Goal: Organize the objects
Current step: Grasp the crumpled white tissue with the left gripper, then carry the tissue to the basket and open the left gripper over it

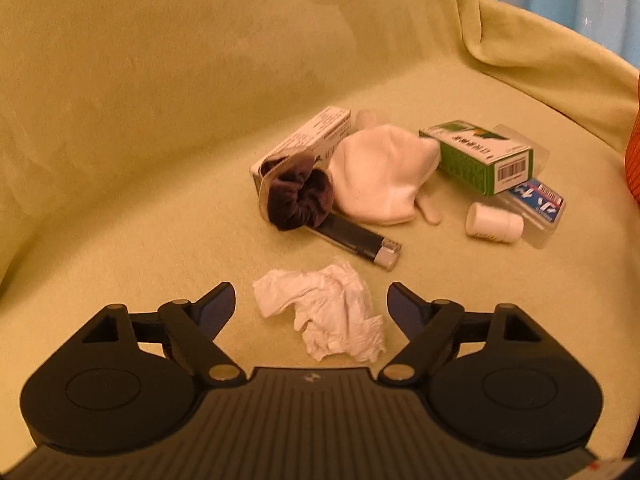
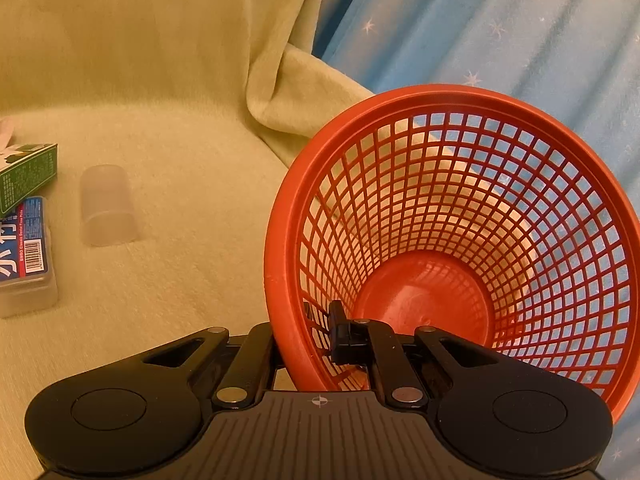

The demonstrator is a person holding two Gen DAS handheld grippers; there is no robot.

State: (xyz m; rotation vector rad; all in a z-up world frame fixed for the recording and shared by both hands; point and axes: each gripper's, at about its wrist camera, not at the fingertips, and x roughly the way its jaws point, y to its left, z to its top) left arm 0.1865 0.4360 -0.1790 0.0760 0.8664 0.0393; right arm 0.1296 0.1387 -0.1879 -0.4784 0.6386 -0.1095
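The left gripper (image 1: pixel 311 300), jaws wide apart, hangs over the crumpled white tissue (image 1: pixel 324 312), which lies just in front of the black lighter (image 1: pixel 356 242). Picking it up seems the step in hand: lower, then close. The right gripper (image 2: pixel 308 332) is clamped on the red mesh plastic basket's (image 2: pixel 460 220) rim.

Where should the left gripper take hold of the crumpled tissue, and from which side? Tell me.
Grip the crumpled tissue across its bunched middle, coming down from above along the left gripper's present line. It lies loose and flat on the blanket, apart from the lighter, and already sits between the open fingers, so closing there should gather its folds.
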